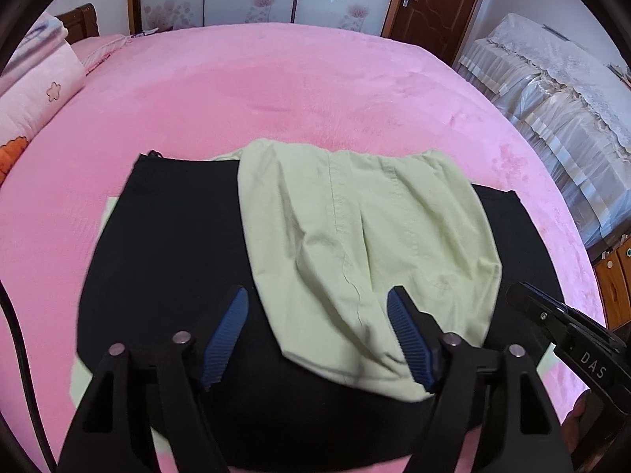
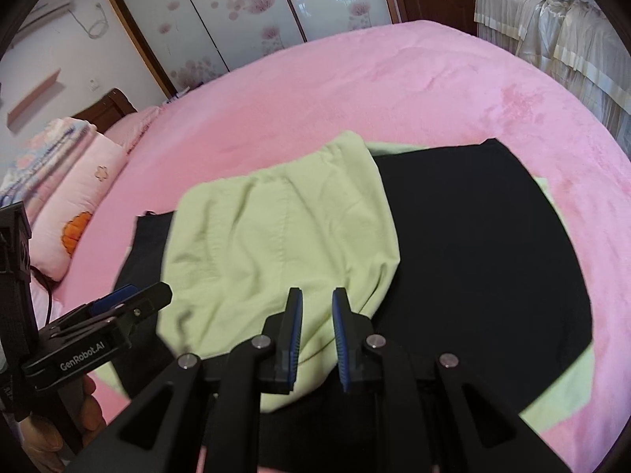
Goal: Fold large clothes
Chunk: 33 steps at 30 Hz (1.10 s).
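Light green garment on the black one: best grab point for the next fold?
Probably the light green garment at its near rounded hem, the loose edge lying on the black garment. Come from the near side, low. The left gripper is open there; the right gripper, jaws narrow, straddles the same hem.

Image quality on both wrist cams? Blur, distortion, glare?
Left wrist: strong fisheye bend on the pink bed, dark vignette at the corners, green garment slightly soft, even daylight, no glare. Right wrist: same bend, horizon tilted, garment edges smeared, black cloth crushed without detail.
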Motion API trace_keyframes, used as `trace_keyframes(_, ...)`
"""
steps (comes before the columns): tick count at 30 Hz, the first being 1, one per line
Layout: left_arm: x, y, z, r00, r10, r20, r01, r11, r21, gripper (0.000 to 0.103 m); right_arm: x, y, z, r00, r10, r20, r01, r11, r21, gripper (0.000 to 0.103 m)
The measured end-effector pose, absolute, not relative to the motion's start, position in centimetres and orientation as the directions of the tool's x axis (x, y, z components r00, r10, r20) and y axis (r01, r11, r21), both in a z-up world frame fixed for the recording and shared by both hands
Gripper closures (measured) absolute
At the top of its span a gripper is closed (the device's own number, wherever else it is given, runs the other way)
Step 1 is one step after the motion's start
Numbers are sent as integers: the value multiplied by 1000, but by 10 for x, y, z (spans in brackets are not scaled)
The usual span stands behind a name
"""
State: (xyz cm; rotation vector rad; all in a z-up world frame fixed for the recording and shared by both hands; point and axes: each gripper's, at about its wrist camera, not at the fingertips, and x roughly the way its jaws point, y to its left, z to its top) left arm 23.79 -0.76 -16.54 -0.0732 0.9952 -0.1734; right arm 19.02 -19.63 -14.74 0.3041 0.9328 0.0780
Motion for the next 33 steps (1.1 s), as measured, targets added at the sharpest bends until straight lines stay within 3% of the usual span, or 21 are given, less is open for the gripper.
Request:
trace_keyframes(6, 196, 3, -124, 556, -173, -813, 93, 985, -146, 27, 159, -180, -109, 608, 204, -767, 22, 962, 273, 88)
trace_keyframes(9, 175, 13, -101, 561, -185, -807, 76, 982, -172, 21, 145, -173, -91, 614, 221, -758, -9, 962, 273, 88)
trace_keyframes(15, 128, 41, -50, 589, -201, -783, 21, 972, -234, 16, 104, -165, -51, 666, 243, -706, -54, 959, 279, 71)
trace_keyframes(20, 99, 61, -34, 588, -217, -779, -16, 960, -279, 15, 79, -162, -31, 693, 255, -675, -79, 957, 280, 71)
trace_keyframes(28, 83, 89, -95, 549, -348, -760, -92, 879, -469, 13, 58, -151, -43, 720, 241, -650, -93, 963, 254, 71)
trace_keyframes(33, 84, 109, -171, 566, -482, -669, -161, 731, -663, 13, 58, -144, -70, 696, 265, -668, -99, 956, 276, 71)
